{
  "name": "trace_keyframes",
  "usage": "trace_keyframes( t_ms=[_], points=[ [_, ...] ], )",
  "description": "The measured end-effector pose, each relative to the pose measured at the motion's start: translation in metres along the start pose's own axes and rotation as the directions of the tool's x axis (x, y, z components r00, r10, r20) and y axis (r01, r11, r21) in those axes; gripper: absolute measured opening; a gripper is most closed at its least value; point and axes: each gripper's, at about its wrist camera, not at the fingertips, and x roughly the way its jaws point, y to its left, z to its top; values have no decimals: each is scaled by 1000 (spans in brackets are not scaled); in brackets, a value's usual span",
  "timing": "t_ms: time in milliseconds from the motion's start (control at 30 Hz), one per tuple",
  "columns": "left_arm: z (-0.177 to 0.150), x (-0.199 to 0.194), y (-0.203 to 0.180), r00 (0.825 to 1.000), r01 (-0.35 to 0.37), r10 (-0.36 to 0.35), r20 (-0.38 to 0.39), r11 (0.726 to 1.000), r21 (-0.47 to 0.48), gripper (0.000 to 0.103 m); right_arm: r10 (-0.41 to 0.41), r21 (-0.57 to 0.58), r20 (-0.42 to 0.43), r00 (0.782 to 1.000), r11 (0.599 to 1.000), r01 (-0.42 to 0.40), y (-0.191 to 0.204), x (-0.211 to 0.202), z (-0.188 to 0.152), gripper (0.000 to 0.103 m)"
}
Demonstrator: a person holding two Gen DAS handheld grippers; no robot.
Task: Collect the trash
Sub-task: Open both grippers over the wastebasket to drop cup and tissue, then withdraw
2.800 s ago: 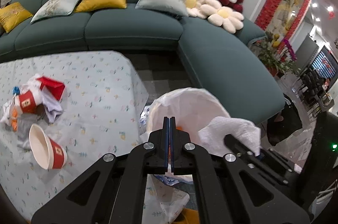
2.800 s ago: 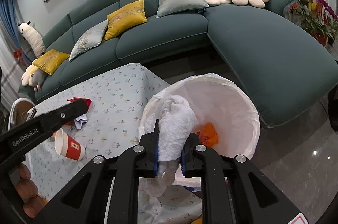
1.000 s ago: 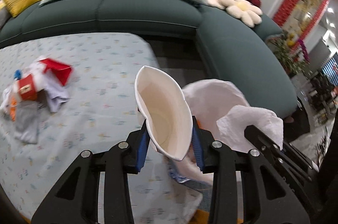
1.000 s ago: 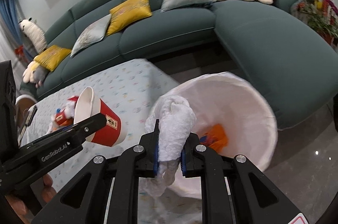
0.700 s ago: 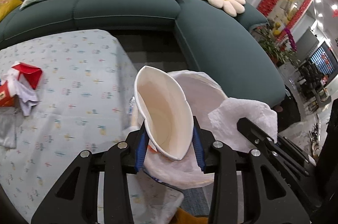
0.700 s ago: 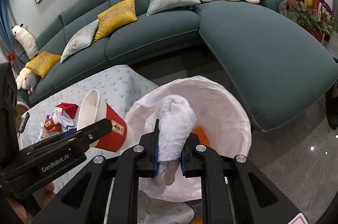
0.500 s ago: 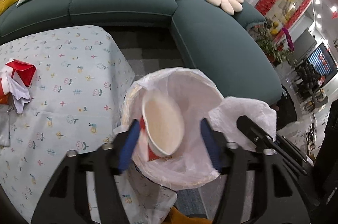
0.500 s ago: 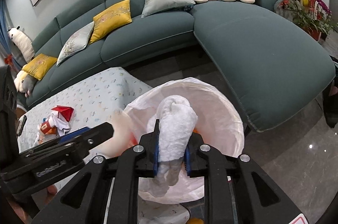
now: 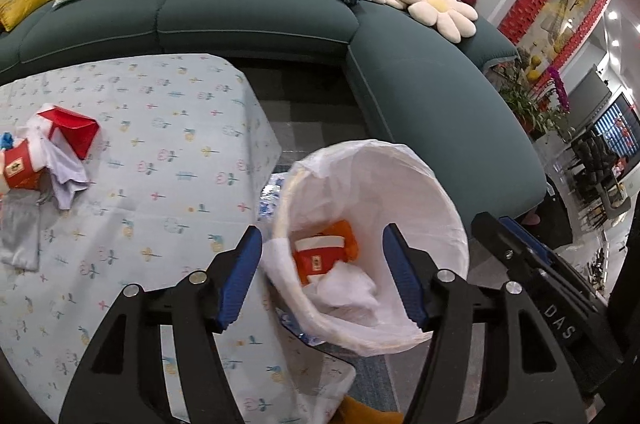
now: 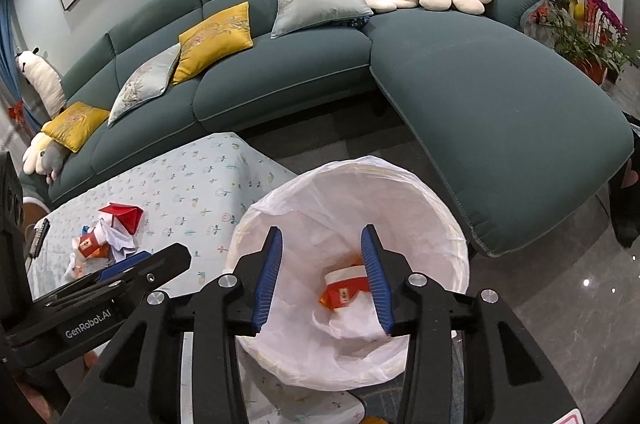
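Red paper cup (image 9: 319, 256) and what looks like tissue (image 9: 348, 290) lie in the bin (image 9: 400, 179); left gripper (image 9: 322, 276) and right gripper (image 10: 322, 274) hover spread, empty.

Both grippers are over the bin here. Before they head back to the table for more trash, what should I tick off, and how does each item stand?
1. Left gripper jaws open and empty: ok.
2. Right gripper jaws open and empty: ok.
3. Red paper cup inside the lined bin, not on the rim: ok.
4. White tissue inside the bin: ok.
5. Trash left on the table: not ok, a pile with a red carton remains.
6. Liner seated all round the rim: cannot tell; the near edge is hidden.
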Motion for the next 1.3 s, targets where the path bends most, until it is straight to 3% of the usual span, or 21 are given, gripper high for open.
trace_keyframes(
  t_ms=[467,600,800,1300],
  points=[
    [-3,-48,72,995,-74,81,64,992,-98,60,36,-78,4,999,996,-36,65,-11,-3,53],
    [-8,-63,102,989,-114,126,81,984,-138,68,63,-112,-8,998,992,-63,92,-11,-7,53],
    [-19,-80,151,978,-177,196,74,962,-209,73,103,-165,-34,994,980,-107,138,-5,-19,59],
    [-49,-95,274,949,-285,314,17,880,-381,73,171,-280,-157,973,937,-209,244,43,-48,60]
  ],
)
